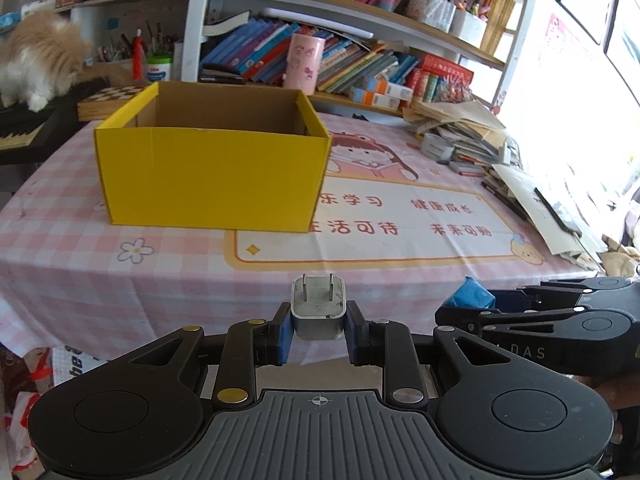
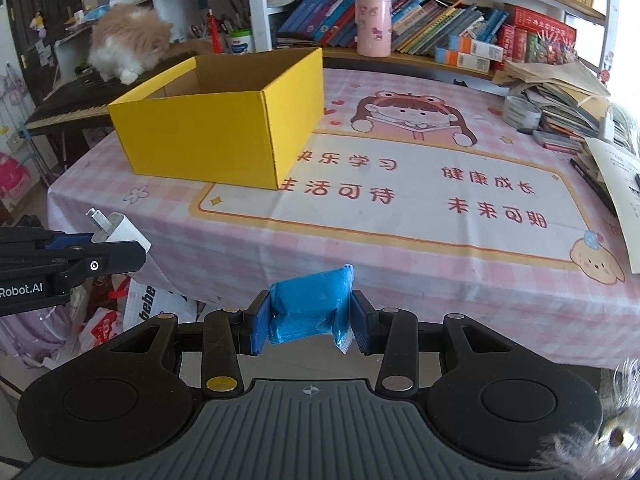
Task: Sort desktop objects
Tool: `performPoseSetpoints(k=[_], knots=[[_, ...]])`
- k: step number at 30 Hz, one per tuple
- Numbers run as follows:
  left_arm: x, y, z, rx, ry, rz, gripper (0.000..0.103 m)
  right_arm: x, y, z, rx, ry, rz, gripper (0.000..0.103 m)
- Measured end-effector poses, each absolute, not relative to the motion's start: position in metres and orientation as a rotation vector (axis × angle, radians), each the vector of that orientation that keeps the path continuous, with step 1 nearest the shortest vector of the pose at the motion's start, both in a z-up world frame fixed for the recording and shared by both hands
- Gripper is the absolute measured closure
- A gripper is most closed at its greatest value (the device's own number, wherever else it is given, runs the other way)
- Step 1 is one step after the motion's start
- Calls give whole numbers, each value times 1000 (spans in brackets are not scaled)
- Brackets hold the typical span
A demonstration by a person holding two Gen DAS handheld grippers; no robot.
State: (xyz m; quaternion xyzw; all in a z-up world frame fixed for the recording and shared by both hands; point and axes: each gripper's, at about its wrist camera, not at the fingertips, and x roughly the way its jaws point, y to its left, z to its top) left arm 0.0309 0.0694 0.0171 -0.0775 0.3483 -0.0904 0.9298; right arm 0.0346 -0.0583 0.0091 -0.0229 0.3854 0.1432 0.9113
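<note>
— White charger plug (image 1: pixel 318 308), small and square with rounded corners, two flat metal prongs pointing up and away toward the far side. Pinched between the blue pads of the left gripper (image 1: pixel 318 330), one pad flat on each side, body sitting squarely in the gap. Held in the air at the near edge of the table (image 1: pixel 80 280).

— And on the right?

— Soft blue packet (image 2: pixel 310 308), glossy and crumpled (a clear sealed edge showing at its lower right corner). Squeezed by the right gripper (image 2: pixel 308 326); pads (image 2: pixel 258 326) pressed into both sides, packet bulging up above them. Also above the table's near edge, just beside the plug, to its right.

— Anything else on the table?

— Yellow cardboard box (image 1: pixel 212 176), open at the top, far left on the pink checked cloth, well apart from both held things. Heap of papers and books (image 1: pixel 472 136) at the far right. Fluffy cat (image 2: pixel 128 40) beyond the box, on a keyboard (image 2: pixel 72 100).
</note>
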Motion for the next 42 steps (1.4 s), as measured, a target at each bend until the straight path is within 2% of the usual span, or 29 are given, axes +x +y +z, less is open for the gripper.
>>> performPoseSetpoints(k=[21, 34, 42], knots=[[40, 114, 23, -228, 694, -27, 78, 73, -14, 15, -58, 824, 466, 65], [113, 116, 62, -185, 566, 22, 78, 141, -2, 63, -67, 643, 541, 65], [170, 111, 67, -157, 542, 60, 78, 202, 3, 77, -109, 553, 598, 65]])
